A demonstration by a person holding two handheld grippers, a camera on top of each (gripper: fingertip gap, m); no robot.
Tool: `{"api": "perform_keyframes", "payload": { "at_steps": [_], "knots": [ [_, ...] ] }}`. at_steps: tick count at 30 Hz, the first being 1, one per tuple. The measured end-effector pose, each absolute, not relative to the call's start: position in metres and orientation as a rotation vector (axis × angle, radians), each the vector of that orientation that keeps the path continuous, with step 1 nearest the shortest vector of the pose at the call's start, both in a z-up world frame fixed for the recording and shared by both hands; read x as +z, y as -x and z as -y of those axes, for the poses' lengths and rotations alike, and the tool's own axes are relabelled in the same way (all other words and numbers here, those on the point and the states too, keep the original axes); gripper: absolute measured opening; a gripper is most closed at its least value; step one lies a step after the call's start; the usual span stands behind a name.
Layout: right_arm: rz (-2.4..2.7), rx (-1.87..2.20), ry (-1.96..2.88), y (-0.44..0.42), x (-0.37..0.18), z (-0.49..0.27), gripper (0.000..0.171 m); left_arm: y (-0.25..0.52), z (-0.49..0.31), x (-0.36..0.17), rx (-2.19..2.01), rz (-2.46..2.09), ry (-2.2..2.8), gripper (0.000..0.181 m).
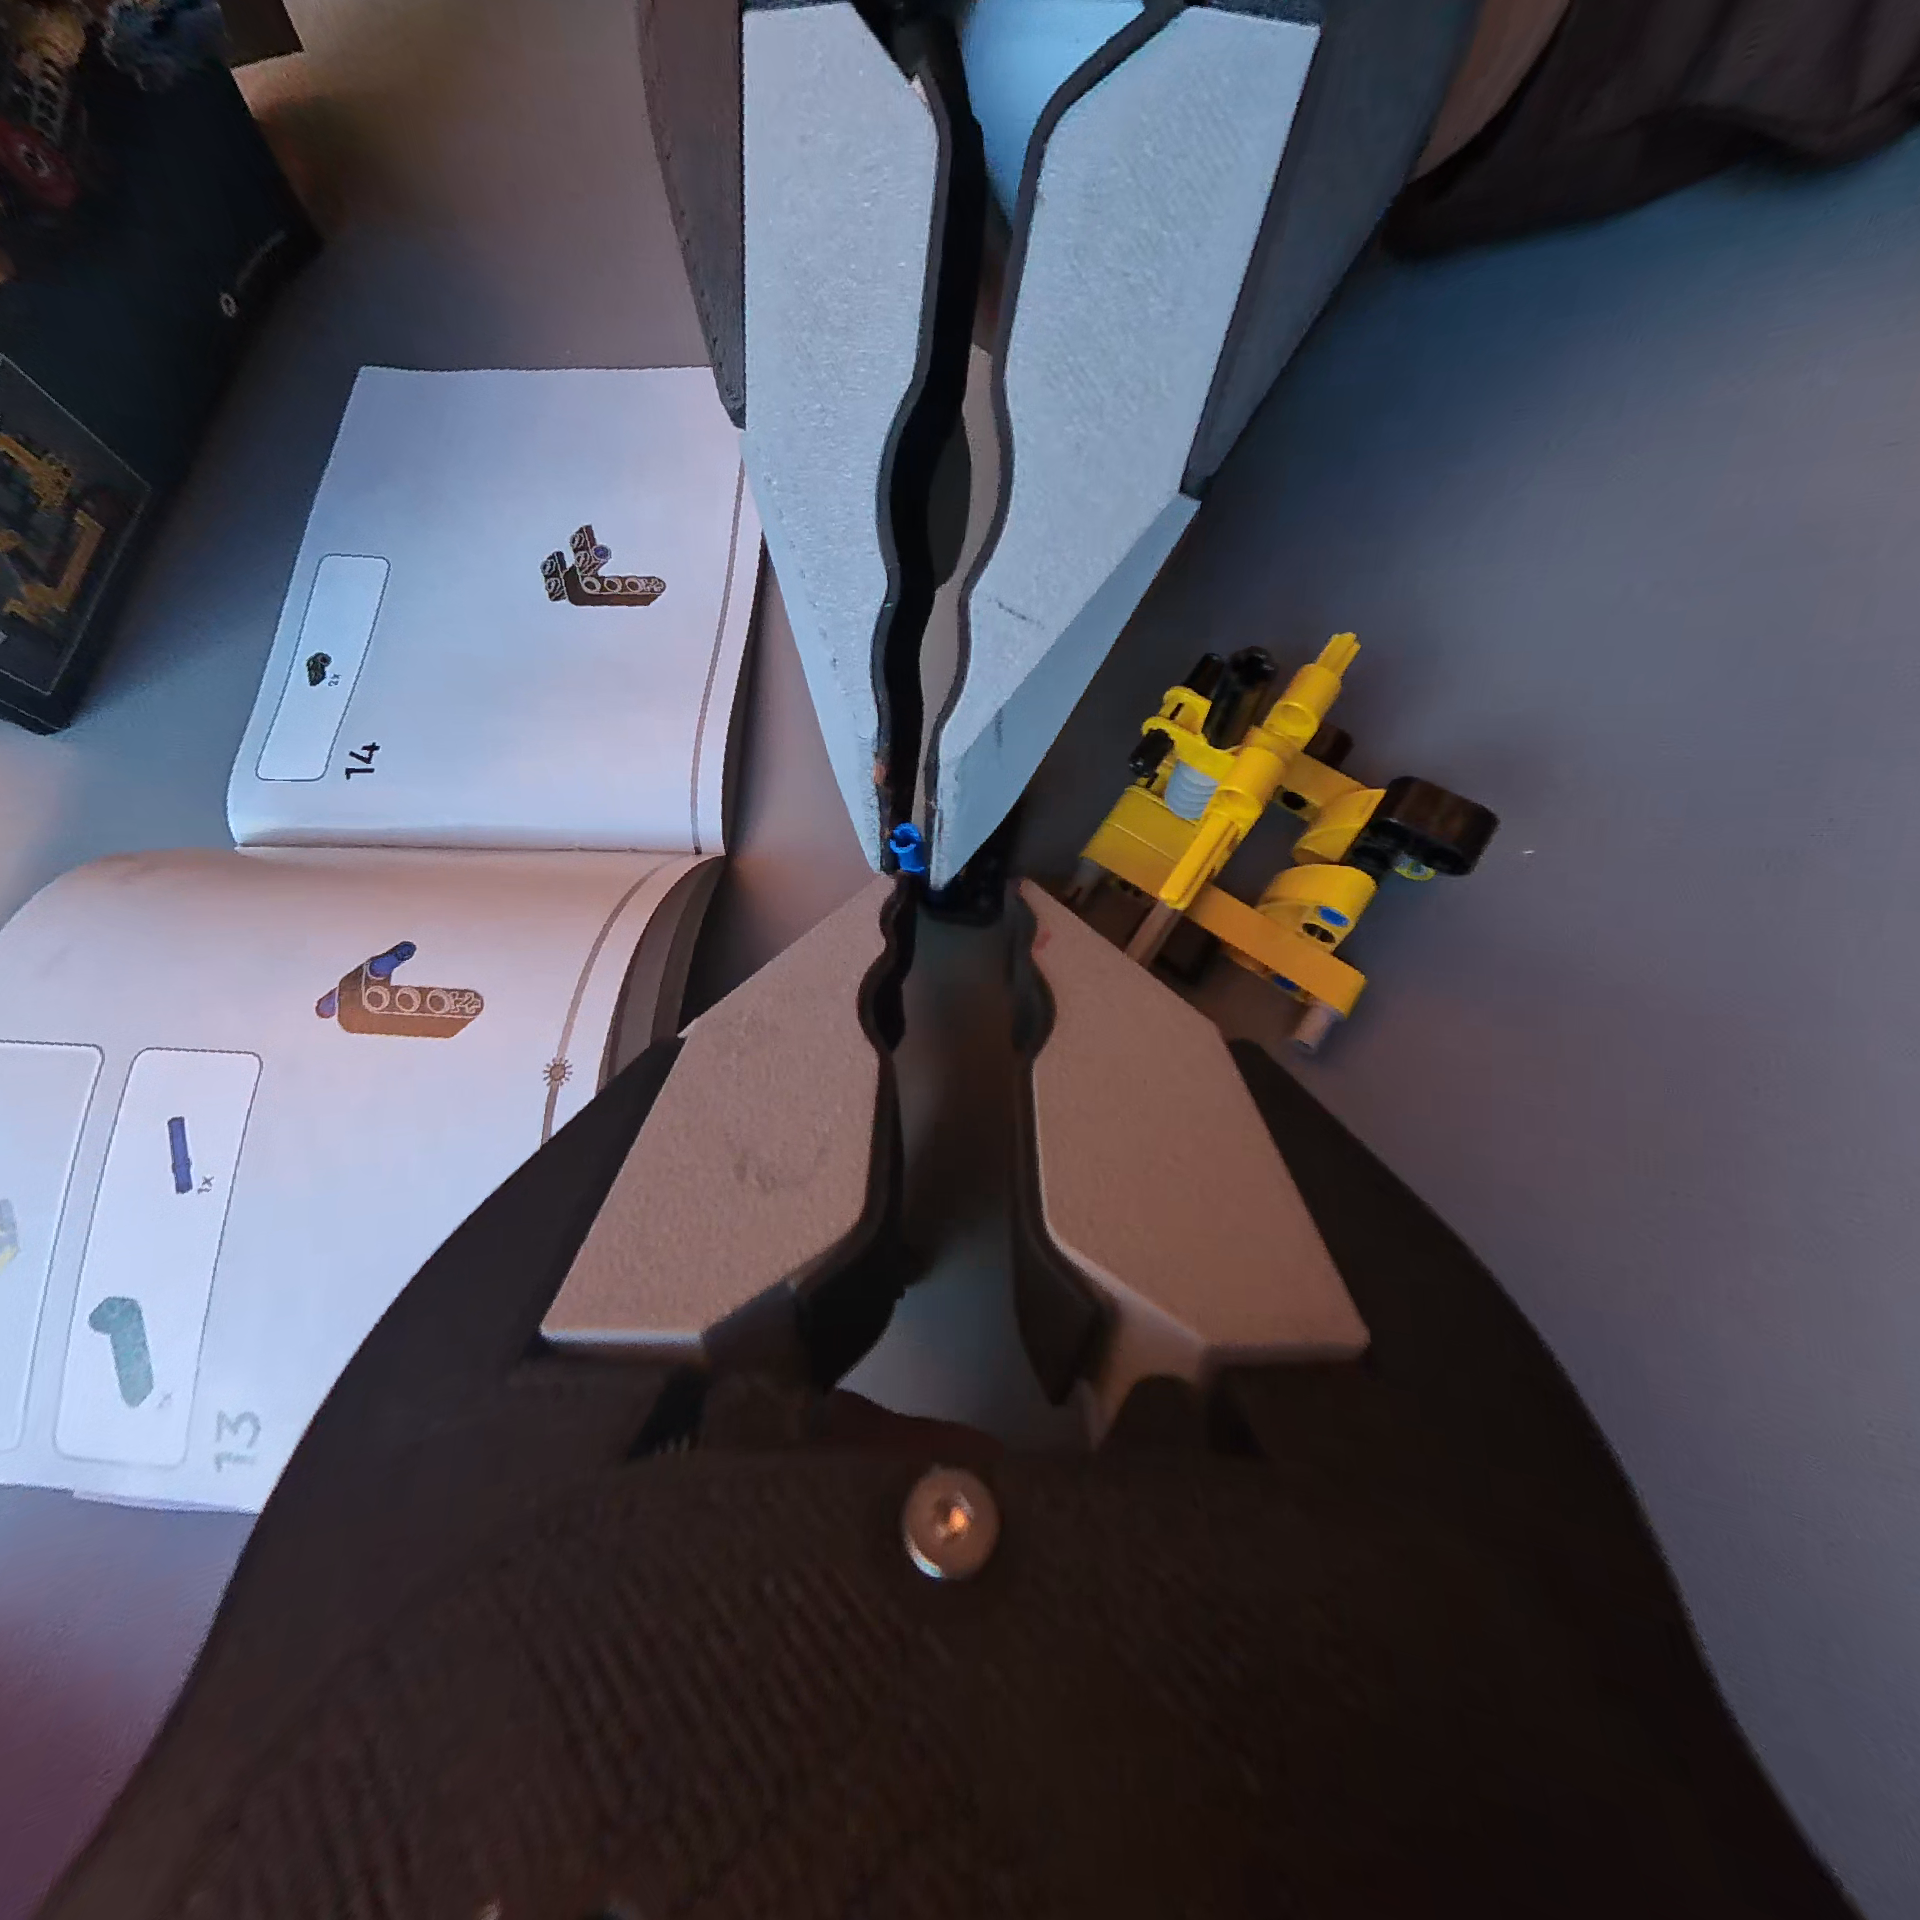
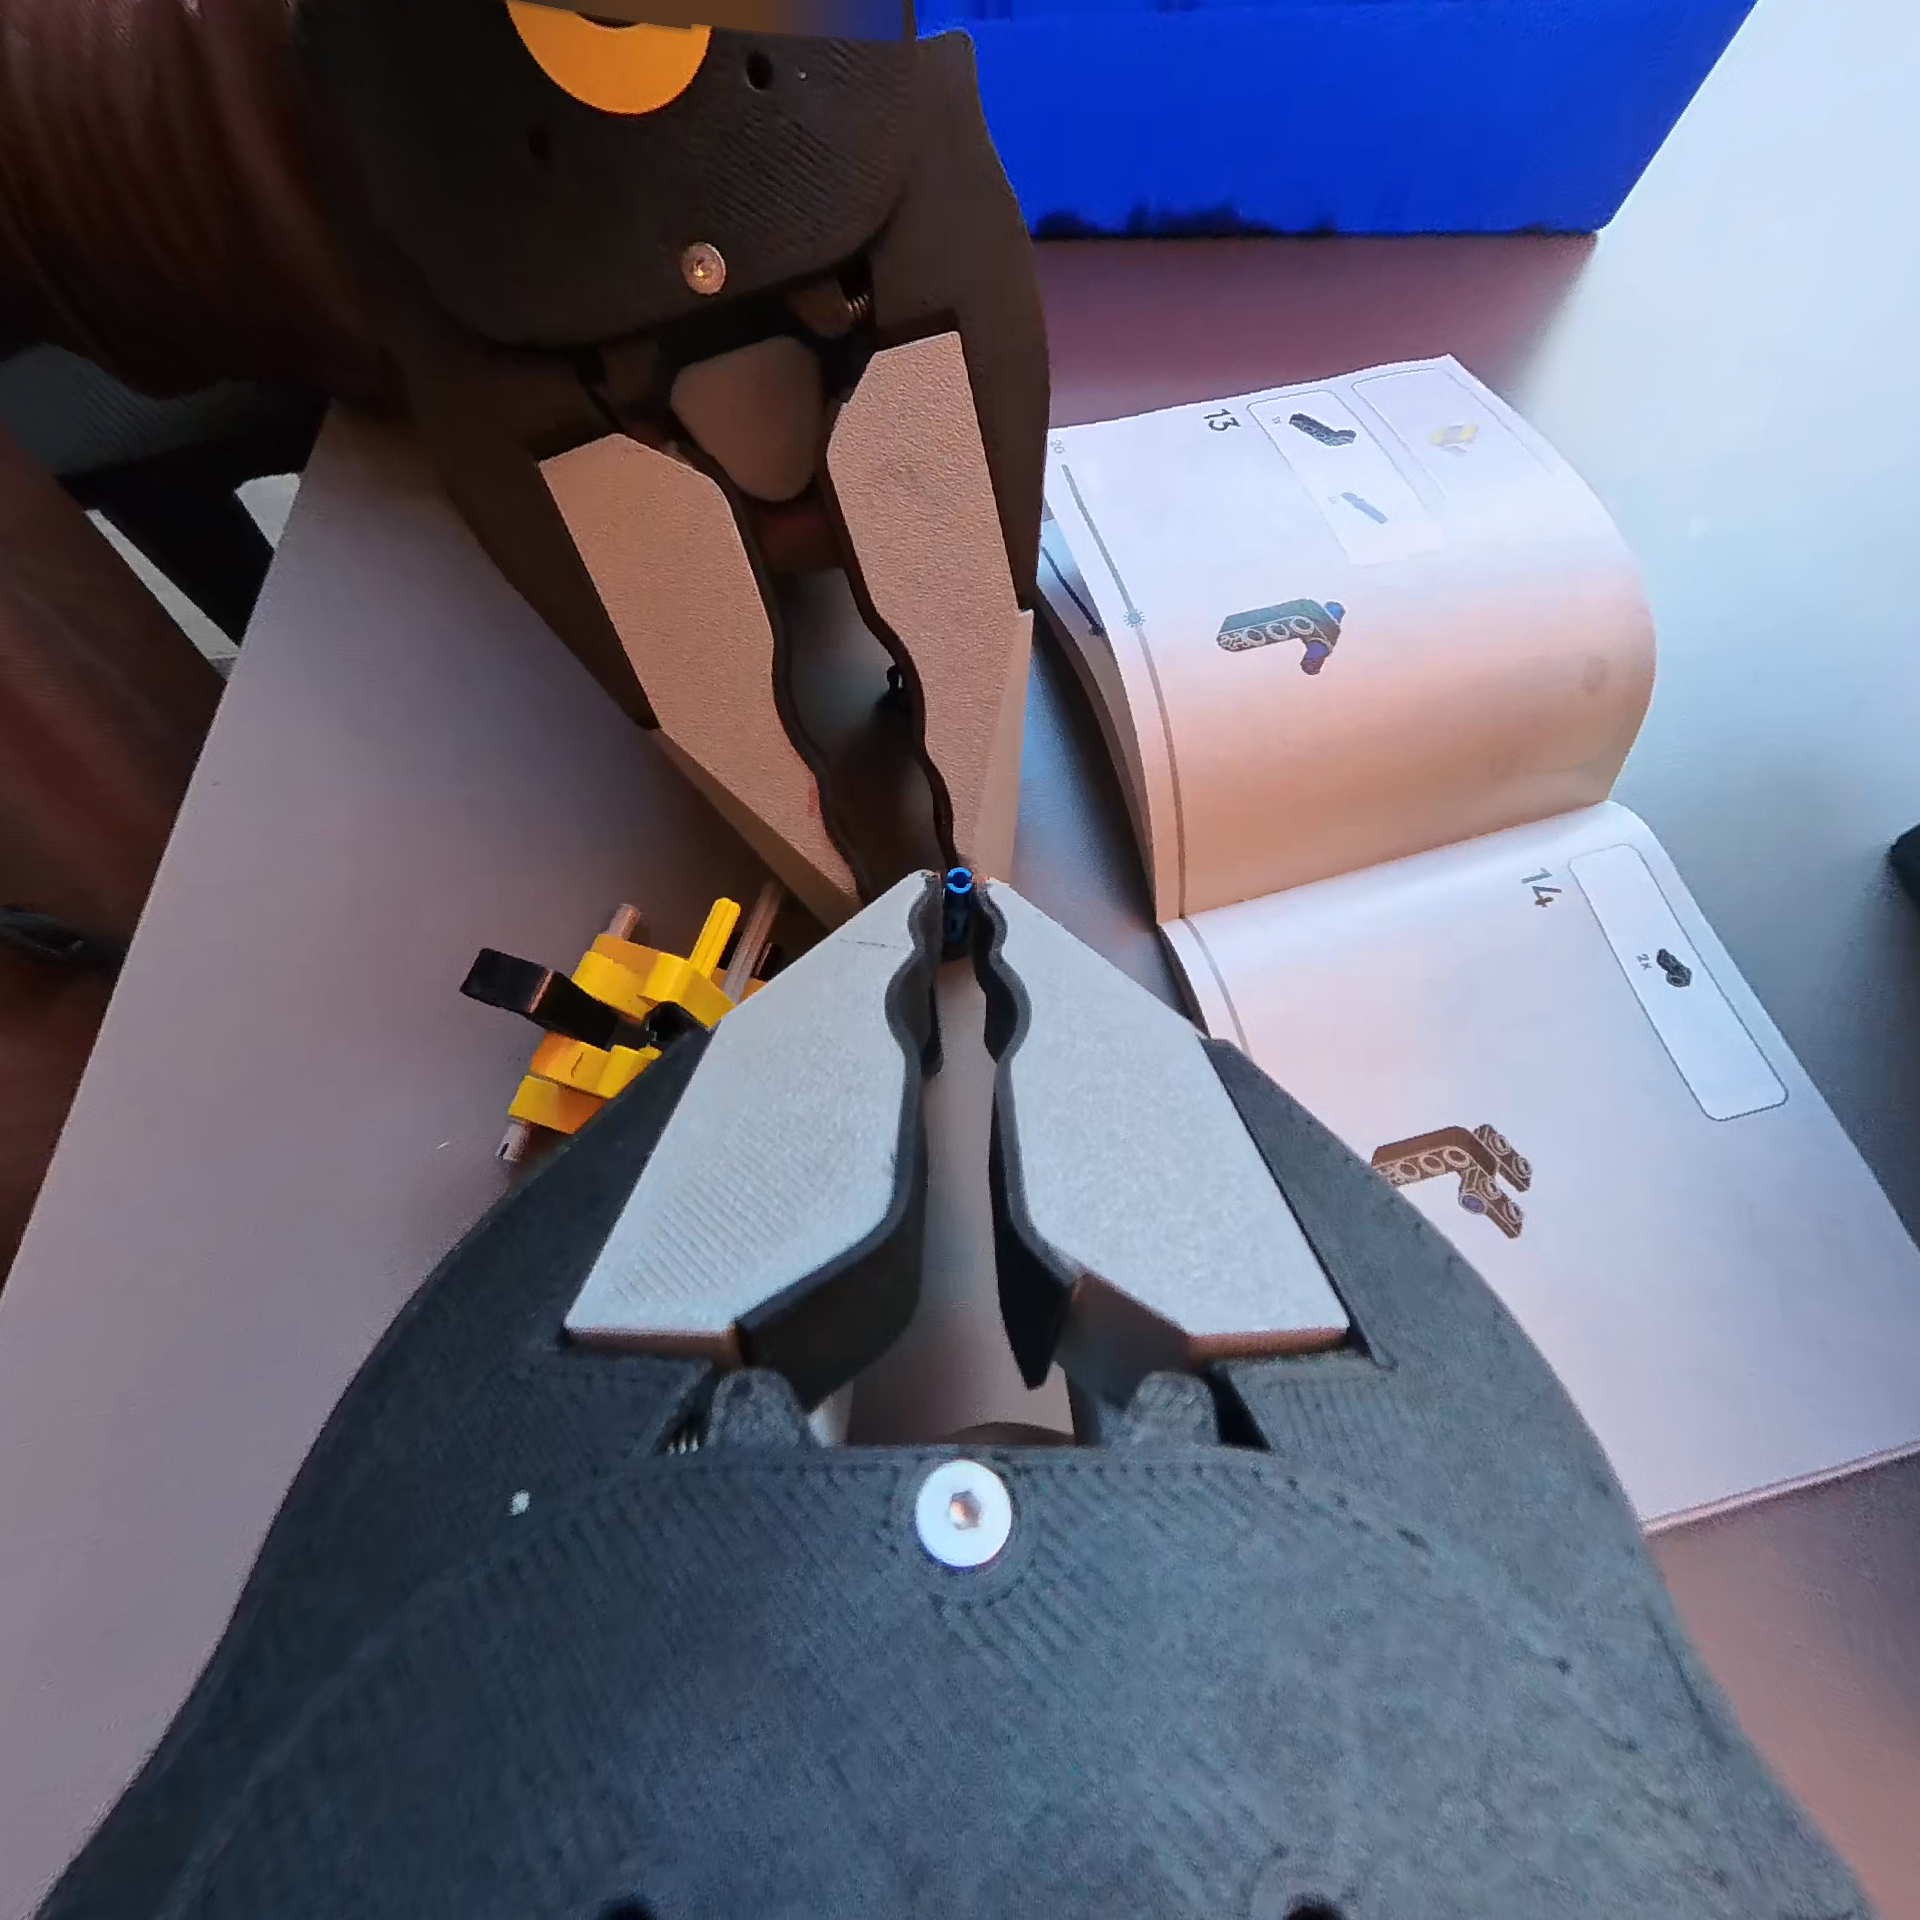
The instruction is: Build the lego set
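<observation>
My two grippers meet tip to tip over the grey table. My right gripper (image 2: 958, 891) is shut on a small blue pin (image 2: 958, 881); in the left wrist view it (image 1: 910, 860) comes down from the top with the blue pin (image 1: 906, 844) at its tips. My left gripper (image 1: 961, 896) is shut on a small black piece (image 1: 971, 900), mostly hidden between its pads; in the right wrist view it (image 2: 925, 868) comes from above. The pin touches or nearly touches the black piece. A partly built yellow and black assembly (image 1: 1247, 821) (image 2: 623, 1018) lies on the table beside the tips.
An open instruction booklet (image 1: 499, 727) (image 2: 1403, 779) lies flat next to the grippers. The dark set box (image 1: 104, 364) stands at the far left of the left wrist view. A blue bin (image 2: 1299, 104) sits behind the booklet. Dark fabric (image 1: 1662, 104) lies at the table's edge.
</observation>
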State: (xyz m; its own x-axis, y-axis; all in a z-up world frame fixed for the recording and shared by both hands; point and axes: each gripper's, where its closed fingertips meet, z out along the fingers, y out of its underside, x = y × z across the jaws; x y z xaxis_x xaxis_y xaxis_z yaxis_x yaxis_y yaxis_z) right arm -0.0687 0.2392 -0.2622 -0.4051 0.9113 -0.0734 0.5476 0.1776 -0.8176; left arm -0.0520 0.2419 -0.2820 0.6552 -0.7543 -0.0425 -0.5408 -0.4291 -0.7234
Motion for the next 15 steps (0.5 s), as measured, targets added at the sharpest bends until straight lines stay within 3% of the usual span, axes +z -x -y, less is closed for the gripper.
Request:
{"api": "perform_keyframes", "payload": {
  "at_steps": [15],
  "knots": [
    [2.053, 1.086, 1.342, 0.0676, -0.2637, -0.2385, 0.002, 0.0522, -0.2418, -0.2822, -0.367, -0.996, 2.142, 0.013]
  ]
}}
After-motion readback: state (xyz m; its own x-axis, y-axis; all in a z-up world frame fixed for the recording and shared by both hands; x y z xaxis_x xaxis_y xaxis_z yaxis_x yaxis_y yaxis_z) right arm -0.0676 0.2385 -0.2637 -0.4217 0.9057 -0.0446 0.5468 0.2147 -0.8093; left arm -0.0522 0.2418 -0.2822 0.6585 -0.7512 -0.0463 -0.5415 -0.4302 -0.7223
